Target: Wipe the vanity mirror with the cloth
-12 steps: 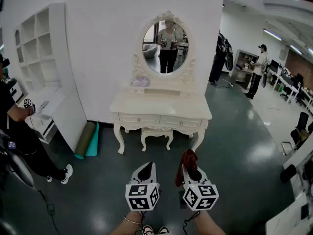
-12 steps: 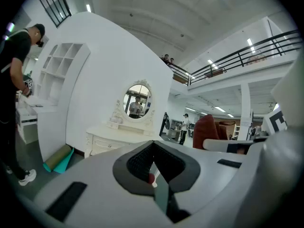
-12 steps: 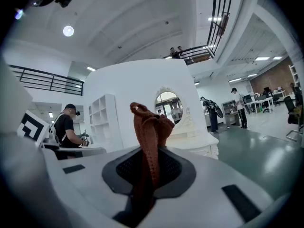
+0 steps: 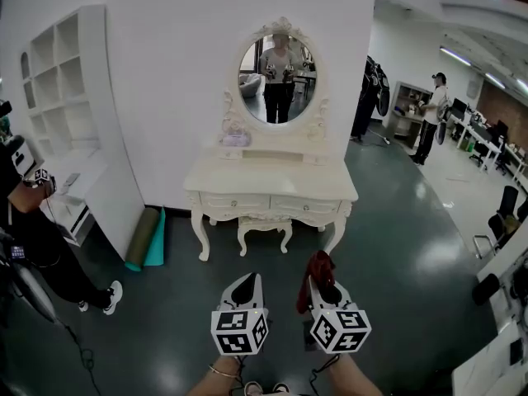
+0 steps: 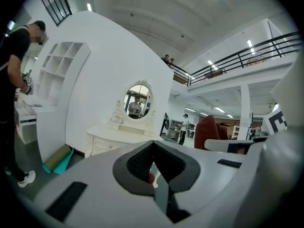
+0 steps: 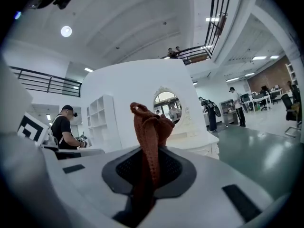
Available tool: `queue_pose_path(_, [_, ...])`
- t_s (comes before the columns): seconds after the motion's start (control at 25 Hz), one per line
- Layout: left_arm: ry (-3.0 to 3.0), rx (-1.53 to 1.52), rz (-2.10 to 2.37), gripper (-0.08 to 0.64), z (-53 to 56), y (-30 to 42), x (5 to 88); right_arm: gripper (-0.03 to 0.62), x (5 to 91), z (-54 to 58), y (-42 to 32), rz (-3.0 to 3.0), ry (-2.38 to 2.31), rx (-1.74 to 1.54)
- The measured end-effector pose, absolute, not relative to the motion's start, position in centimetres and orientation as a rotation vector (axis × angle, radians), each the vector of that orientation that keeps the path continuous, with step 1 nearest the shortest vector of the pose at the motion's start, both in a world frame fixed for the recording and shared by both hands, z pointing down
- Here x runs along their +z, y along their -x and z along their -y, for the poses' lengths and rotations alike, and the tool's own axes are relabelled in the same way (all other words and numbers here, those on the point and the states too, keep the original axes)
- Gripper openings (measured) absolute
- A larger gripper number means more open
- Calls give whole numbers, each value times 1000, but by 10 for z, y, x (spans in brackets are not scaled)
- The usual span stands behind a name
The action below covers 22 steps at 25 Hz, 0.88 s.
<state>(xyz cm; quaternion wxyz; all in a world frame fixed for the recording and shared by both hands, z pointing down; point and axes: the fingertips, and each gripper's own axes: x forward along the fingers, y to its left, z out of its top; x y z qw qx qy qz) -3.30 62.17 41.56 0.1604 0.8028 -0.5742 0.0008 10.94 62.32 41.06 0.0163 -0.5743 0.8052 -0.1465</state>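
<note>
- Two grippers are held low over the dark floor (image 4: 396, 246). The left gripper (image 4: 247, 281) has its jaws pressed together on nothing, while the right gripper (image 4: 323, 287) pinches one rust-red cloth (image 4: 318, 266), bunched above its jaws.
- One oval vanity mirror (image 4: 278, 81) rises from the back edge of one white dressing table (image 4: 272, 190), against the white wall and well apart from both grippers.
- One stool (image 4: 264, 228) sits under the table, and two rolled mats (image 4: 147, 236) lie at the wall's foot to its left.
- Open floor runs between grippers and table, with a shelf unit (image 4: 66, 97) and one person (image 4: 33, 238) along the left side.
</note>
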Motion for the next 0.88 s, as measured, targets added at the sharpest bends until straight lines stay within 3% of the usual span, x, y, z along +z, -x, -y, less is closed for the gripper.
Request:
queue_pose_path(0.52, [-2300, 49, 1629, 3, -586, 64, 432, 61, 434, -595, -106, -2413, 1872, -572])
queue_pose_path(0.88, [-2289, 90, 1649, 3, -508, 63, 447, 61, 453, -509, -116, -2383, 1872, -617])
